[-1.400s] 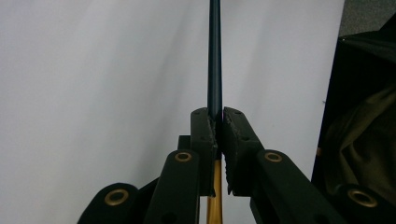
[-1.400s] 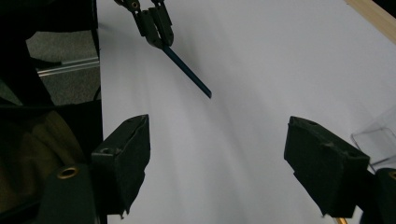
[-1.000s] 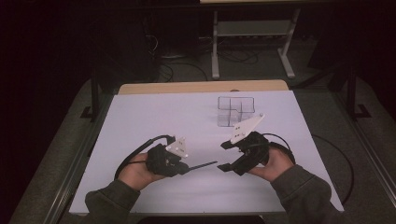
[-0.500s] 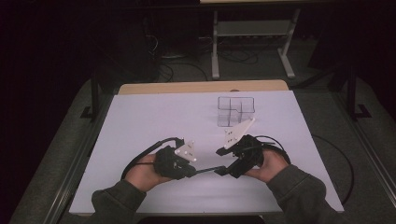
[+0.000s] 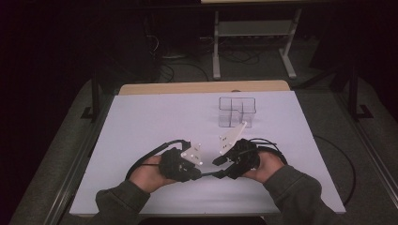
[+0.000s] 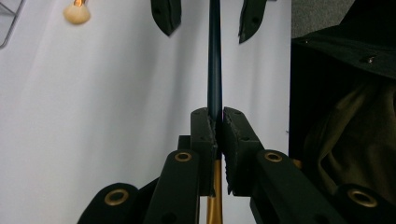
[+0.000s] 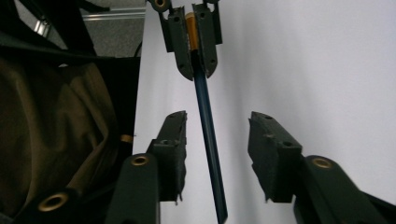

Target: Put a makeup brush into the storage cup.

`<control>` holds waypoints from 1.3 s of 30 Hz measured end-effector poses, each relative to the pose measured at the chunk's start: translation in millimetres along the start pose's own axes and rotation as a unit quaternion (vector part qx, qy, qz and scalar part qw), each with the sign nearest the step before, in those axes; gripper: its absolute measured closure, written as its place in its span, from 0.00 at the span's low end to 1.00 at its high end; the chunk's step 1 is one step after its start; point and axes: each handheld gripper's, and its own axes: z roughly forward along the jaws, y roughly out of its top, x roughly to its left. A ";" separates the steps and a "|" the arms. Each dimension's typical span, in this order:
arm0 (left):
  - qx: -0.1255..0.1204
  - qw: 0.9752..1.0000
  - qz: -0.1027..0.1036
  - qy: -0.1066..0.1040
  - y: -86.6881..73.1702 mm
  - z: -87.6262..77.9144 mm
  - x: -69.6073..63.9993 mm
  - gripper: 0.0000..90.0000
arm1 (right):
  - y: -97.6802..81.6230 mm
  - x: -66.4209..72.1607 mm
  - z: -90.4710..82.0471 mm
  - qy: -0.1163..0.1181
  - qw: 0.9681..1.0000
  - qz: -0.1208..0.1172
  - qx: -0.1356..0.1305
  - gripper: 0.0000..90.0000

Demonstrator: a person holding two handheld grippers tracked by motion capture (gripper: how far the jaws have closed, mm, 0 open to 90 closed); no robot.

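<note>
Low on the white worktop (image 5: 155,122), near its front edge and about midway between the side edges: both tools, tip to tip. Left tool (image 5: 195,172) clamped tight on a slim dark-blue brush handle (image 6: 214,56), pads (image 6: 201,128) pressed flat against it from both sides, a gold ferrule section (image 6: 215,196) visible below the grip. Handle stretched level from there across to the right tool (image 5: 223,171). Right tool part-way open, jaws having just been closing, with the handle (image 7: 208,135) lying between the pads (image 7: 273,149) yet clear of both: closer to the pad seen at left in the right gripper view, a wider gap to the other. Handle's free end past those pads, toward the camera there.

Far off along the worktop in the left gripper view: a small tan brush head (image 6: 77,14), well apart from the tools.

A clear compartmented organiser (image 5: 237,111) standing behind the right tool toward the back, right of centre, apart from both tools. Wide bare surface left of the organiser and all along the left half; a narrower bare strip between the right hand (image 5: 263,166) and the right edge. Wooden strip (image 5: 202,87) bounding the far edge. Sleeves (image 5: 117,206) overhanging the front edge, little room left there.
</note>
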 end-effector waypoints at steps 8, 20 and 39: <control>0.004 1.000 0.014 -0.004 5.9 3.5 -2.2 0.92 | -0.1 2.0 5.7 0.021 1.000 -0.011 0.015 0.74; 0.006 0.999 0.034 -0.013 13.2 7.4 -6.9 0.92 | -4.9 3.9 10.4 0.049 0.998 -0.016 0.019 0.84; 0.014 0.999 0.047 -0.017 16.1 12.8 -8.4 0.92 | -13.7 8.2 15.9 0.048 0.999 -0.008 0.019 0.92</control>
